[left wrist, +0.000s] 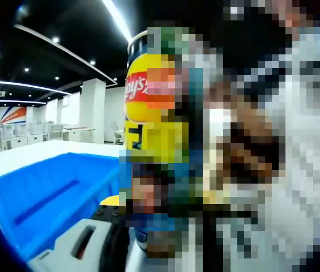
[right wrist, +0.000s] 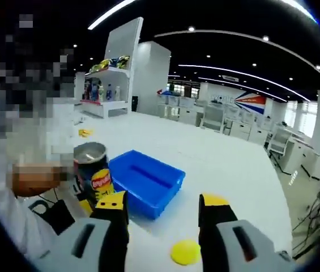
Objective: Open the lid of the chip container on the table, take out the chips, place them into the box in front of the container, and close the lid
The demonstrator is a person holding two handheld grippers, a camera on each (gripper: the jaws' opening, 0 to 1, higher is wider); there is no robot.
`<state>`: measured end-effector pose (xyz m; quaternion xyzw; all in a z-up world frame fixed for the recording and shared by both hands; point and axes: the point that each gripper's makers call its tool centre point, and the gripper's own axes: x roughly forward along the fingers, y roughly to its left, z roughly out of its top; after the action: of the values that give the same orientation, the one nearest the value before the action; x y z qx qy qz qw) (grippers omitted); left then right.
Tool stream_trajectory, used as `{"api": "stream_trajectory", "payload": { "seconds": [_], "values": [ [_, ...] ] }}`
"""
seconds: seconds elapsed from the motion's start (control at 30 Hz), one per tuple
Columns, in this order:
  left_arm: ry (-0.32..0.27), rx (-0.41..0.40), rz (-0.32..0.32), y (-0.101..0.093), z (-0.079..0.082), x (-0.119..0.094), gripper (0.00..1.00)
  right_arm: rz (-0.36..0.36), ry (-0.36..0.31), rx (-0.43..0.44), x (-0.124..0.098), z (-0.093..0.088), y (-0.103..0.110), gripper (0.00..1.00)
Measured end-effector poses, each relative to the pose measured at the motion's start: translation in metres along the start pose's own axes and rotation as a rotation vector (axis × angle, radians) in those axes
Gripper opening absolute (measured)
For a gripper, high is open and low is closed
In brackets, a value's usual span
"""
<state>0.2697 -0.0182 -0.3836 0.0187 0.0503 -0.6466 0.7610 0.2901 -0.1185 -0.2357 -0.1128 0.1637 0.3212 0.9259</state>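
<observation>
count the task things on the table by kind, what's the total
chip can: 1
blue box: 1
yellow lid, off the can: 1
total: 3

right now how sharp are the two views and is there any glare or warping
Left gripper view: the chip can looms close and soft; the blue box is bright. Right gripper view: sharper, the yellow lid and can read clearly, ceiling light strips bend with fisheye, and glare washes the white table.
</observation>
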Motion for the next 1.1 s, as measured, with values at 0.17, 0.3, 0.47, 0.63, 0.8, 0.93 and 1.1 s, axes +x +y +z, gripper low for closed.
{"api": "stream_trajectory", "payload": {
  "seconds": [0.17,0.3,0.47,0.63,0.8,0.93,1.1],
  "values": [
    [0.0,0.001,0.0,0.0,0.0,0.0,0.47,0.138,0.064,0.045,0.004,0.018,0.034,0.45],
    [0.003,0.004,-0.001,0.0,0.0,0.0,0.47,0.204,0.134,0.039,0.011,0.028,0.057,0.41],
    [0.01,0.005,-0.002,-0.001,0.0,0.0,0.47,0.274,0.22,-0.054,0.022,0.038,0.092,0.35],
    [0.007,0.006,0.002,-0.001,0.0,0.0,0.47,0.309,0.28,-0.143,0.032,0.041,0.117,0.32],
    [0.006,0.01,0.001,-0.001,-0.001,-0.001,0.47,0.357,0.313,-0.178,0.042,0.043,0.137,0.26],
    [-0.003,0.009,0.001,-0.001,-0.001,-0.001,0.47,0.361,0.316,-0.22,0.048,0.047,0.142,0.25],
    [-0.002,0.014,-0.002,-0.001,-0.001,-0.001,0.47,0.355,0.372,-0.27,0.058,0.042,0.144,0.2]
  ]
}}
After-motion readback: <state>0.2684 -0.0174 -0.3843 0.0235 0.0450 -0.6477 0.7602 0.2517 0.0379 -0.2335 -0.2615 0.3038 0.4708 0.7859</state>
